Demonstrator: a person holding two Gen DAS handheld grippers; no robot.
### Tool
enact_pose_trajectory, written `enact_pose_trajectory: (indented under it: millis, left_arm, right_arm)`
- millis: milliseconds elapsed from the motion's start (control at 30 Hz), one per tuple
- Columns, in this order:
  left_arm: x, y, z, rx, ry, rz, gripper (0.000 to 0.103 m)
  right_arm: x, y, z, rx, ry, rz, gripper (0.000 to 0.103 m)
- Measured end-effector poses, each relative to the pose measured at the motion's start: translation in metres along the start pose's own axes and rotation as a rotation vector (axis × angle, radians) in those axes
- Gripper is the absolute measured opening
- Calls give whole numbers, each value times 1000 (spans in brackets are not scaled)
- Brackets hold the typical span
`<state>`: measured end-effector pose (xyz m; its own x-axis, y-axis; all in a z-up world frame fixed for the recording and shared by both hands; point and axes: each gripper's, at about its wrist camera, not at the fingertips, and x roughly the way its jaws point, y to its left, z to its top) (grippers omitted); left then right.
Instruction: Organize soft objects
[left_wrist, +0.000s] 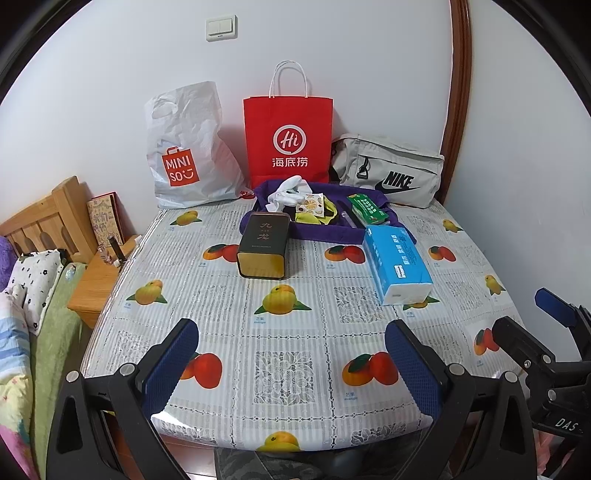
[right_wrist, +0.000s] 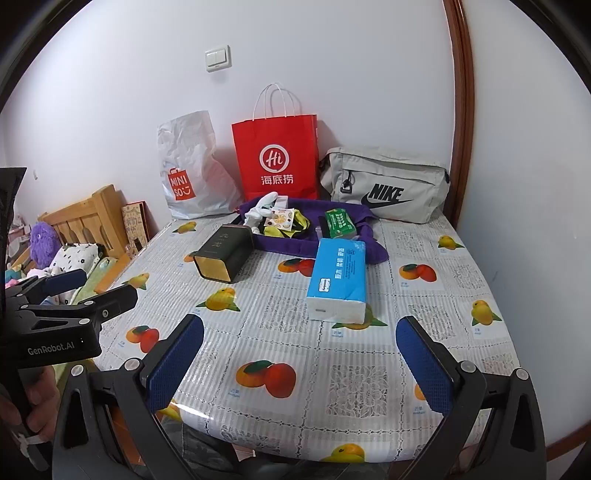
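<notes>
Left wrist view, purple cloth tray w/ white socks, green pack, both claws wide, empty.

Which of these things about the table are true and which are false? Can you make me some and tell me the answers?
1. The red paper bag stands upright against the wall. True.
2. The blue tissue pack sits inside the purple bag. False: it lies on the tablecloth, partly over the purple bag's near edge.
3. The left hand-held gripper is open and holds nothing. True.
4. The dark tin stands upright. False: it lies on its side.
5. The grey bag is right of the red paper bag. True.
6. The right hand-held gripper grips a white sock. False: it is open; the sock lies on the purple bag.
</notes>
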<state>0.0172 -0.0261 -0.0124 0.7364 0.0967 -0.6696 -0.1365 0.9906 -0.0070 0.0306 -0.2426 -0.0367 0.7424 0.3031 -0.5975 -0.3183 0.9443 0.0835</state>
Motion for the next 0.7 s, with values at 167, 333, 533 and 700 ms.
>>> enact_pose_trajectory:
  millis: [167,333,533,700]
  left_arm:
    - [0,0,0,-1,0,-1,102]
    - [0,0,-1,-1,2,1,102]
    - [0,0,-1,0,1,-1,102]
    - [0,0,-2,1,0,-1,102]
  right_arm:
    - [-2,1,0,6,-1,-4,103]
    - [-2,0,0,5,-2,1,103]
    - [-2,1,0,8,-2,-1,103]
    - [-2,1,0,8,-2,-1,102]
